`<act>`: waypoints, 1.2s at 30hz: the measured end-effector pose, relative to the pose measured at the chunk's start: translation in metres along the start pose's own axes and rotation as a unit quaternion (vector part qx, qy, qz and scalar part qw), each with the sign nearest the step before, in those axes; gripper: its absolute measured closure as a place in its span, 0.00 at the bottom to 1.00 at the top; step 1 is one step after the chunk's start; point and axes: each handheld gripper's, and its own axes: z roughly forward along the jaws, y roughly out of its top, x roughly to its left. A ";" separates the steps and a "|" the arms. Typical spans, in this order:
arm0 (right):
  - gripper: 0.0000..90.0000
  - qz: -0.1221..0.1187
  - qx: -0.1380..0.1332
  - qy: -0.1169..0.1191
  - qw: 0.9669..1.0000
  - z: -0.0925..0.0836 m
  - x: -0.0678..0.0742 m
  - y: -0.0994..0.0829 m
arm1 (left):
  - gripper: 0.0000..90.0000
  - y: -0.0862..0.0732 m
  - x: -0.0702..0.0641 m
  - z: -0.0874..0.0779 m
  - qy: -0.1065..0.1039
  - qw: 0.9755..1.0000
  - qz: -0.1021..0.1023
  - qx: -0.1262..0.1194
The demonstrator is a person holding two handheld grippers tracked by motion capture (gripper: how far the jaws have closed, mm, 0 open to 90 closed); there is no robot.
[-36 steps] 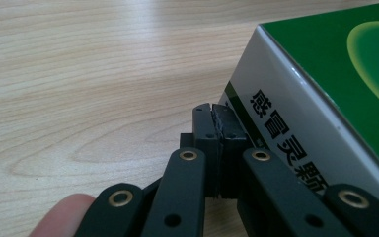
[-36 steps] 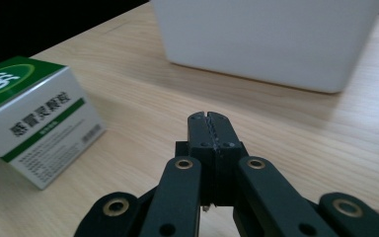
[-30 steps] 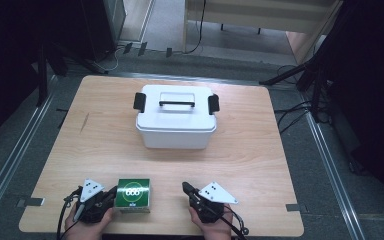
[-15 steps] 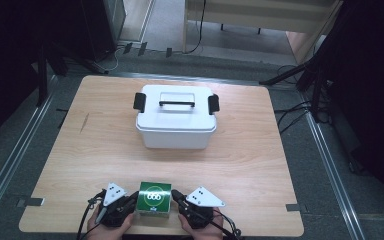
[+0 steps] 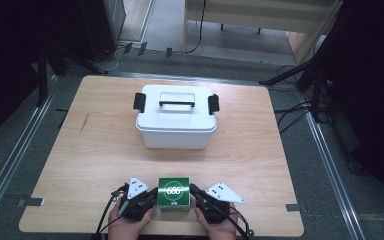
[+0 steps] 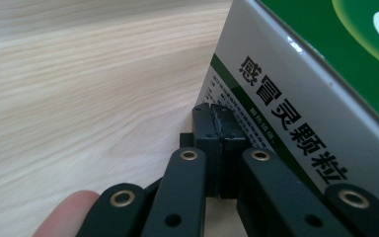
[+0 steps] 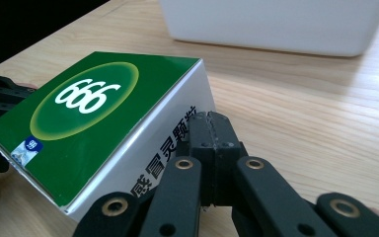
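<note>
Work in hand: the green box (image 5: 174, 192) was being squeezed between two closed grippers, most likely so it could be lifted or shifted as one piece.
Green box: it lay flat near the middle of the table's near edge, its "666" face up, white sides with printed text turned toward each gripper.
Left gripper (image 6: 216, 116): jaws pressed fully together with nothing between them; the joined tips met the box's left side wall, serving as a blunt pusher, not a clamp.
Right gripper (image 7: 212, 126): jaws likewise closed on nothing, tips set against the box's right side wall, opposite the other gripper.
Reason for the hold: the box looked too wide for either pair of jaws, so pressing from both sides seemed the workable grasp.
White container (image 5: 176, 122): it stood toward the far edge of the table (image 5: 90, 150), centred, lid on, black latches at both ends, handle on top, well apart from the box; plausibly the place the box was meant for.
Risk: uneven pressure could let the box pivot or slip out.
</note>
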 end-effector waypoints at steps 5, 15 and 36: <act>1.00 0.000 -0.004 -0.026 1.000 -0.010 -0.012 0.002 | 1.00 0.012 -0.012 0.013 -0.015 1.000 0.008 0.014; 1.00 0.015 0.001 -0.058 0.998 -0.026 -0.041 0.007 | 1.00 0.035 -0.036 0.038 -0.036 0.999 0.024 0.031; 1.00 0.041 0.016 -0.090 0.995 -0.043 -0.071 0.007 | 1.00 0.043 -0.062 0.061 -0.039 0.998 0.043 0.028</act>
